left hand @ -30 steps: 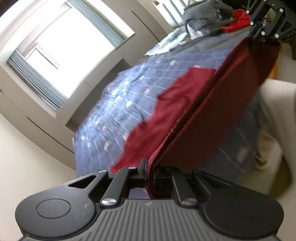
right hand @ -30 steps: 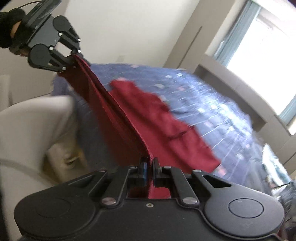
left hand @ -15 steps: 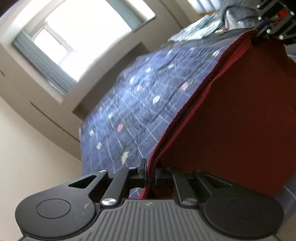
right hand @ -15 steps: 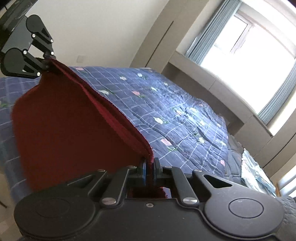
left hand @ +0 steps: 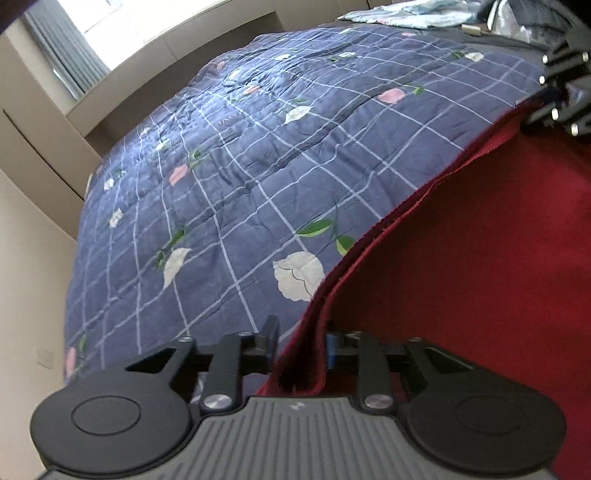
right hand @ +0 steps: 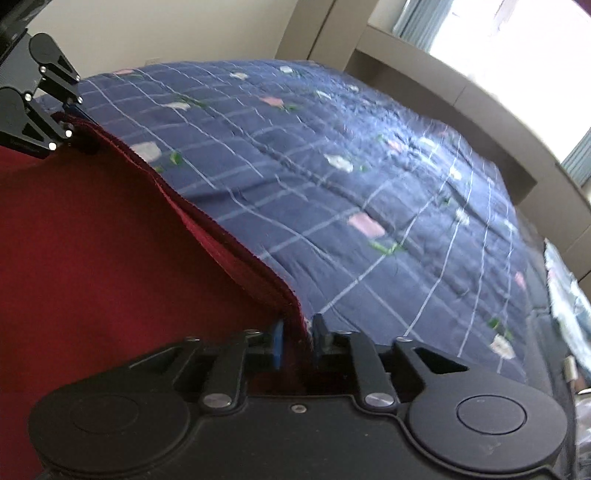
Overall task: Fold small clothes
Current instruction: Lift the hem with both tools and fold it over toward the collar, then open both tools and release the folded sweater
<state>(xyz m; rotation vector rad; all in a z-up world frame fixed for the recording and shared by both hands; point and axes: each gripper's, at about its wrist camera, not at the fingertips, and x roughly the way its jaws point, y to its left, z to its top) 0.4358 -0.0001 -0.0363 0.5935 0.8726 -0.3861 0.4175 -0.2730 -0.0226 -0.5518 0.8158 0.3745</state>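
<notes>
A dark red garment [left hand: 480, 258] is spread over the near side of a blue checked quilt [left hand: 258, 166], its hemmed edge running between my two grippers. My left gripper [left hand: 301, 332] has its jaws opening. The red edge still passes between the parted fingers, and the pads stand clear of it. My right gripper [right hand: 298, 332] is opening in the same way over the other end of that edge of the garment [right hand: 92, 240]. Each gripper shows in the other's view: the right one [left hand: 557, 96] at the upper right, the left one [right hand: 44, 110] at the upper left.
The quilt [right hand: 369, 166] covers a wide bed that stretches away to a beige ledge [right hand: 461, 92] under a bright window. Light patterned clothes [left hand: 406, 14] lie heaped at the bed's far corner. A pale wall [left hand: 26, 295] borders the bed on the left.
Both grippers have swung down toward the bed with the red garment. Their jaws, shut on its edge before, have parted, and the cloth now rests on the quilt.
</notes>
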